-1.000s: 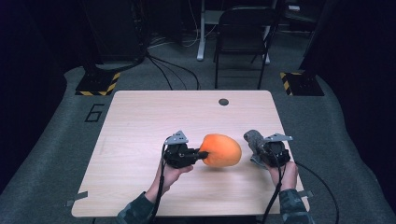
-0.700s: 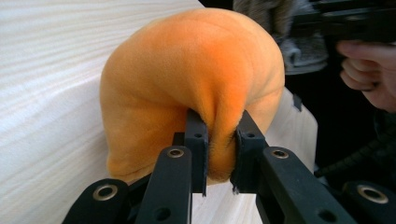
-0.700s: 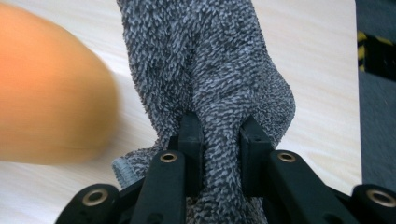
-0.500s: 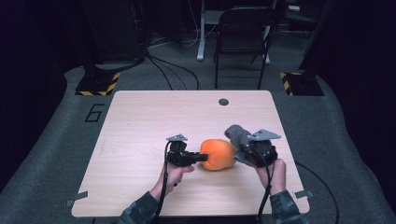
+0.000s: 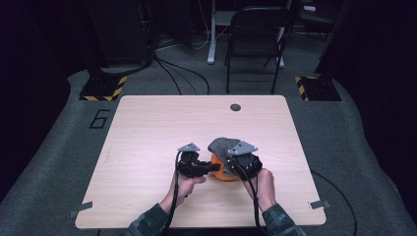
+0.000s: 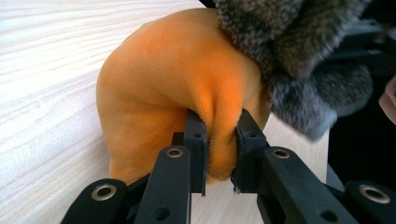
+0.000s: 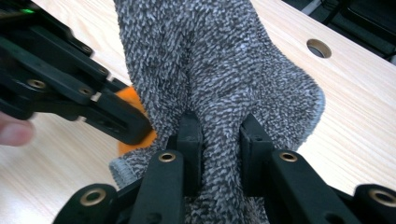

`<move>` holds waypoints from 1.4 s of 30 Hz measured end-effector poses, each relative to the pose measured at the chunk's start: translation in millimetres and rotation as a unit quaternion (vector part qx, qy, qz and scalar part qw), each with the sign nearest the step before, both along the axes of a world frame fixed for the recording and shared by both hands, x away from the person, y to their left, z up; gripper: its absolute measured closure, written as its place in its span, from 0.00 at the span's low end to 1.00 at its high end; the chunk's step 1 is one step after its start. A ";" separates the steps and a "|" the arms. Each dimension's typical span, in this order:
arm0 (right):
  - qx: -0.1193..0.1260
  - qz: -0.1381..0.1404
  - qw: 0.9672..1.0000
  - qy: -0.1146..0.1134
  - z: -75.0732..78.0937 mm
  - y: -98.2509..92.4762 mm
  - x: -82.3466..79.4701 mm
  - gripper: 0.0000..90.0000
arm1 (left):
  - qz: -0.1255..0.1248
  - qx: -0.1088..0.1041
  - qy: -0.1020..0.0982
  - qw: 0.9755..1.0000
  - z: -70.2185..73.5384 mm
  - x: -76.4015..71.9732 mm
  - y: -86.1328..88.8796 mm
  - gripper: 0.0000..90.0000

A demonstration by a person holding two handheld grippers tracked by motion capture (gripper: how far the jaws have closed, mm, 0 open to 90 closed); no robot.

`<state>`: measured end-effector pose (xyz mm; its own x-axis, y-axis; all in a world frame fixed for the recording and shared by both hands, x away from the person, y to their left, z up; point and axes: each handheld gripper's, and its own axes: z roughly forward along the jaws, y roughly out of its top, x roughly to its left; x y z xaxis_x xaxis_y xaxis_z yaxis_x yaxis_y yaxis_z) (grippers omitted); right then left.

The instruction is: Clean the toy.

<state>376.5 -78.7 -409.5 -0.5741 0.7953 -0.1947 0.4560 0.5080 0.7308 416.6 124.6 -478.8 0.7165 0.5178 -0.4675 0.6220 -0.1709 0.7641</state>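
Observation:
An orange cloth (image 5: 220, 173) lies bunched on the wooden table (image 5: 147, 128), near its front. My left gripper (image 5: 211, 168) is shut on a fold of this orange cloth (image 6: 163, 79), with the pads pinching it, as the left gripper view (image 6: 220, 140) shows close up. A fuzzy grey cloth (image 5: 223, 145) hangs over the orange one's far and right side. My right gripper (image 5: 235, 158) is shut on that grey cloth (image 7: 219, 60), which rises between its jaws (image 7: 219, 140). A sliver of the orange cloth (image 7: 135, 140) shows under the left gripper (image 7: 116, 121) in the right gripper view.
A round cable hole (image 5: 235, 107) sits near the table's far edge. Behind the table stands a dark folding chair (image 5: 255, 29), with yellow-and-black striped blocks (image 5: 103, 88) on the floor at both sides. Bare tabletop stretches to the left and far side.
My right gripper has carried the grey cloth leftward, from beside the orange cloth to over it. The orange cloth is now largely covered. My left gripper keeps its grip and has sunk slightly.

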 end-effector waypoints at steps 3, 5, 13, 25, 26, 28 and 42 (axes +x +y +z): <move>0.003 -0.012 1.000 0.006 -2.9 -11.2 4.0 0.83 | 0.001 0.002 -0.004 1.000 -0.3 -1.6 -3.2 0.87; 0.003 -0.027 1.000 0.009 -4.6 -19.7 6.9 0.83 | 0.000 0.002 -0.004 1.000 -0.2 -1.6 -3.0 0.87; 0.002 -0.093 0.995 0.042 -31.1 -58.9 27.3 0.83 | -0.003 -0.001 -0.003 1.000 -0.9 -1.9 -3.8 0.87; 0.009 -0.111 0.992 0.056 -31.2 -76.6 33.9 0.83 | 0.001 0.001 -0.009 1.000 -0.3 -2.8 -4.3 0.87; 0.021 -0.106 0.993 0.045 -23.5 -73.9 30.0 0.83 | 0.001 0.001 -0.010 1.000 -0.2 -2.9 -4.4 0.87; 0.049 -0.070 0.996 0.028 -4.4 -62.6 18.1 0.83 | 0.001 0.004 -0.012 1.000 0.2 -3.4 -5.0 0.87; 0.025 0.004 1.000 0.002 -6.5 -19.9 0.4 0.83 | -0.004 0.009 -0.015 1.000 -1.7 -3.8 -6.5 0.87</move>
<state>376.8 -98.6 -416.0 -0.5815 0.7992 -0.1524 0.4548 0.4746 0.7536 412.9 118.1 -480.5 0.7340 0.5204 -0.4363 0.5975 -0.1894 0.7792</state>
